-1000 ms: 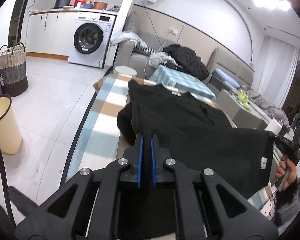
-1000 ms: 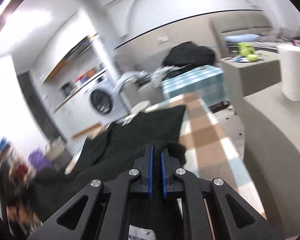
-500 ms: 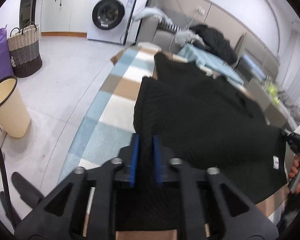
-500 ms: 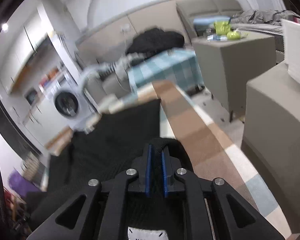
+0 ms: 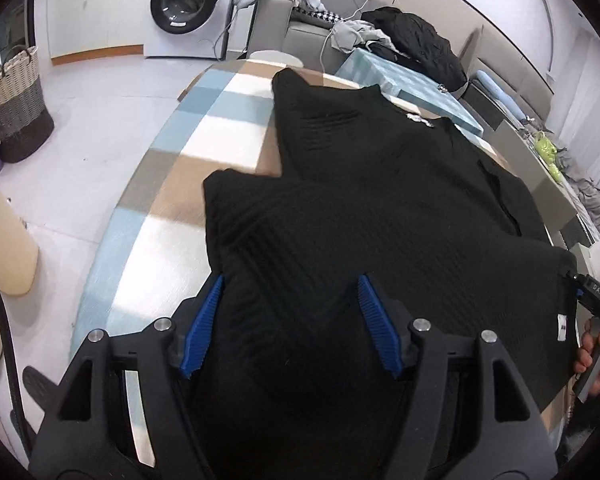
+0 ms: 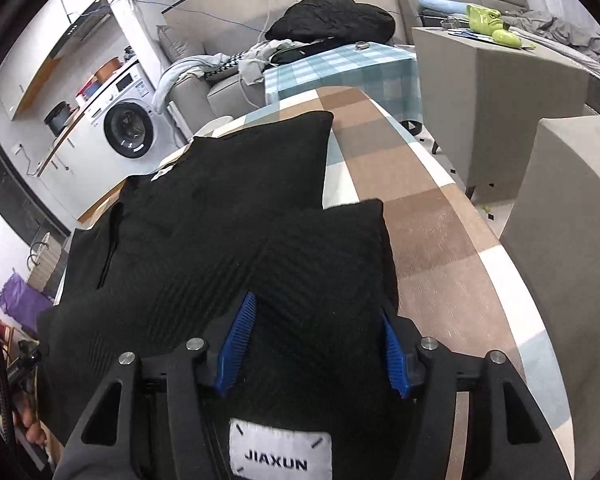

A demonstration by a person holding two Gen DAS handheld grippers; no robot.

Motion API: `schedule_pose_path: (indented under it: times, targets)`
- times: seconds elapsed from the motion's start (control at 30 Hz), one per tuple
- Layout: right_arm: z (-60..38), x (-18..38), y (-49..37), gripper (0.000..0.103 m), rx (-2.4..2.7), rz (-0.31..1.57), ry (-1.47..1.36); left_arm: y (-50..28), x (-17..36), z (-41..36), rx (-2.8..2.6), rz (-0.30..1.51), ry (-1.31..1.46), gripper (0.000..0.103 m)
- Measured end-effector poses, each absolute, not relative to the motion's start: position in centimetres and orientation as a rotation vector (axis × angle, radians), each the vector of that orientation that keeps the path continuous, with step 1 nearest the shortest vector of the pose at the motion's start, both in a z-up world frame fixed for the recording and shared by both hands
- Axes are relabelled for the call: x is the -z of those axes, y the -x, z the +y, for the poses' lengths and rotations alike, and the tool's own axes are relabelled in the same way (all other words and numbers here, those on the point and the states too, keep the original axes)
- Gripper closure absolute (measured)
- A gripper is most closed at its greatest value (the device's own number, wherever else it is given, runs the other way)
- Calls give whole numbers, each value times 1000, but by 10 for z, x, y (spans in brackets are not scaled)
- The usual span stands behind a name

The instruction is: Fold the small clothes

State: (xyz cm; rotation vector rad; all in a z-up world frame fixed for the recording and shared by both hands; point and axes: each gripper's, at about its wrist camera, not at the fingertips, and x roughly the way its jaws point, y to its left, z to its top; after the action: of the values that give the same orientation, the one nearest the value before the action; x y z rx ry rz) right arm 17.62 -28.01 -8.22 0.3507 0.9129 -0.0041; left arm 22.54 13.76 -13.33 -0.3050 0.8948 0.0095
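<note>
Holding both grippers spread wide over the black sweater (image 5: 380,216), nothing clamped. Left gripper (image 5: 290,308): blue pads apart, knit fabric lying btwn them, lower center of frame. Right gripper (image 6: 316,336): same, jaws wide, folded hem btwn pads, white JIAXUN label (image 6: 280,456) at bottom center. Sweater lies flat on the checkered tablecloth (image 5: 172,160), bottom part folded up over the body, filling mid-frame in both views. Washing machine (image 5: 190,4) upper left in left view.

Left gripper (image 5: 290,322) and right gripper (image 6: 316,344) both hold their fingers spread wide.
</note>
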Motion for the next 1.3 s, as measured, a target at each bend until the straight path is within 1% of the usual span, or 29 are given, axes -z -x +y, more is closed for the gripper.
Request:
schedule_pose_path:
  times: [0.17,0.2,0.23,0.27,0.3,0.33,0.4,0.53,0.87,1.17,1.3]
  targets:
    - [-276,80,-183,42,23,925,-333,-241,136,137,-23,904,311,39]
    - [-276,80,-182,42,22,923,-334,-243,136,137,-21,903,310,46]
    - [-274,81,-183,48,19,925,-322,-245,137,136,4,909,313,65]
    - [-270,81,-184,54,6,932,-298,-246,137,134,30,918,313,71]
    - [-267,82,-185,60,-3,935,-281,-247,137,131,44,923,308,75]
    - [-265,81,-185,70,-9,935,-265,-248,137,128,44,924,291,78]
    - [-263,82,-186,75,-20,940,-261,-247,137,124,53,928,272,79]
    - [-262,82,-183,77,-26,944,-259,-241,136,123,58,927,270,79]
    - [-260,80,-157,78,-54,964,-262,-199,135,119,39,925,227,78]
    - [-257,78,-105,78,-94,978,-280,-127,134,121,-7,921,255,78]
    - [-258,78,-96,78,-111,999,-272,-106,133,120,-14,920,256,75]
